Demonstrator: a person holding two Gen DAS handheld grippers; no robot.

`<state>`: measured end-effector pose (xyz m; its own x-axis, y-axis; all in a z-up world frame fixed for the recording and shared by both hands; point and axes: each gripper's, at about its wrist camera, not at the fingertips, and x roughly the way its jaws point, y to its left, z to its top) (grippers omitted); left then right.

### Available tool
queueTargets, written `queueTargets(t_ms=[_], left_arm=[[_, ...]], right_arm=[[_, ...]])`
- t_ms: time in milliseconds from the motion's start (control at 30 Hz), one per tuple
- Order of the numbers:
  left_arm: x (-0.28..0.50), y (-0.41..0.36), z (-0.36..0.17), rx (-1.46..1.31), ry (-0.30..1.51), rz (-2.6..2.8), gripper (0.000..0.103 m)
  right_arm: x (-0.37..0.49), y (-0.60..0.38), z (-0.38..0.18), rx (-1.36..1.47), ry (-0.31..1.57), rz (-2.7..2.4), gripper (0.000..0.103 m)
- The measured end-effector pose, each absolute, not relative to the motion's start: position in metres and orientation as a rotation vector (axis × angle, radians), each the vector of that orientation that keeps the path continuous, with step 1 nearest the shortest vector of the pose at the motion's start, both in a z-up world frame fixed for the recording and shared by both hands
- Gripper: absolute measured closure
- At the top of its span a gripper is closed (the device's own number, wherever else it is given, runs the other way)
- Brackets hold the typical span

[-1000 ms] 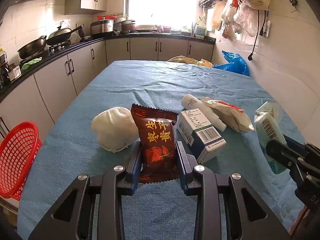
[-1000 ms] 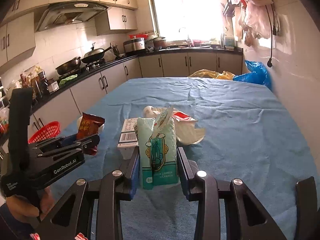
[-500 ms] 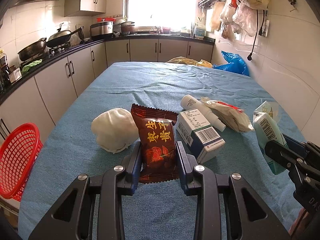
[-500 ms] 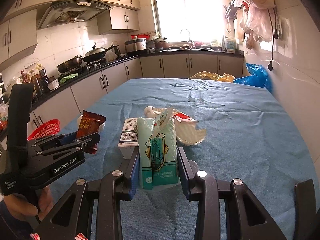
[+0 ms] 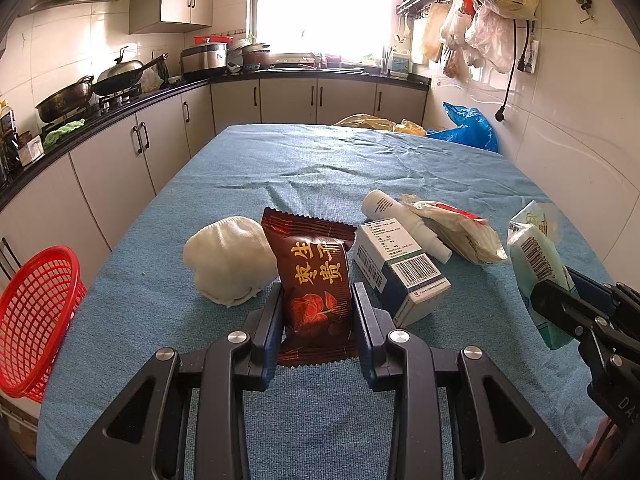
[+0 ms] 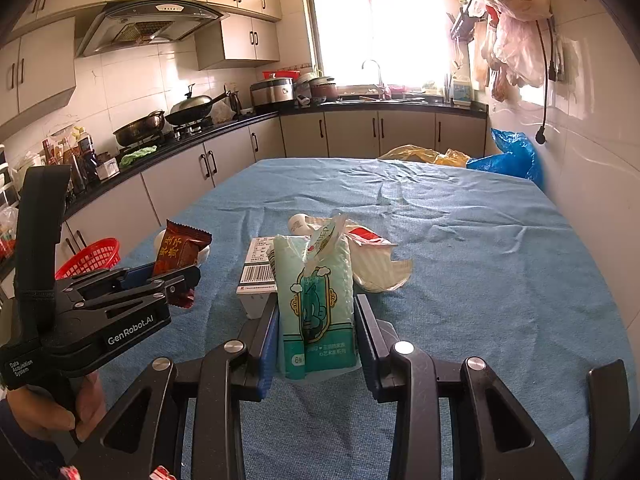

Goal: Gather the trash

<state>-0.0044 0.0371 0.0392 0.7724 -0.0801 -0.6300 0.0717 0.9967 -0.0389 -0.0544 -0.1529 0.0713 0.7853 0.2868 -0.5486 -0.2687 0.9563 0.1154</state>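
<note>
- Left tongs pinch a brown snack wrapper upright above the blue-covered tabletop.
- Right tongs clamp a pale green tissue pack, also held upright.
- Beyond the wrapper lie a white face mask, a barcoded medicine box, a white tube and a crumpled bag.
- A red mesh basket sits just off the tabletop's left edge.
- A hand grips the left tool's handle.

Desk, blue cloth cover; black kitchen counter with wok, rice cooker; plastic bags hanging on wall.
</note>
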Motion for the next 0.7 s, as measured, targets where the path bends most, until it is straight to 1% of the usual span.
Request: queueTargets(t_ms=[700], left_arm=[[-0.011,0.0466,0.0435,-0.001,0.663,-0.041,0.072]], right_arm=[[-0.0556,-0.1556,0.0734,0.037,0.582,0.263,0.065]])
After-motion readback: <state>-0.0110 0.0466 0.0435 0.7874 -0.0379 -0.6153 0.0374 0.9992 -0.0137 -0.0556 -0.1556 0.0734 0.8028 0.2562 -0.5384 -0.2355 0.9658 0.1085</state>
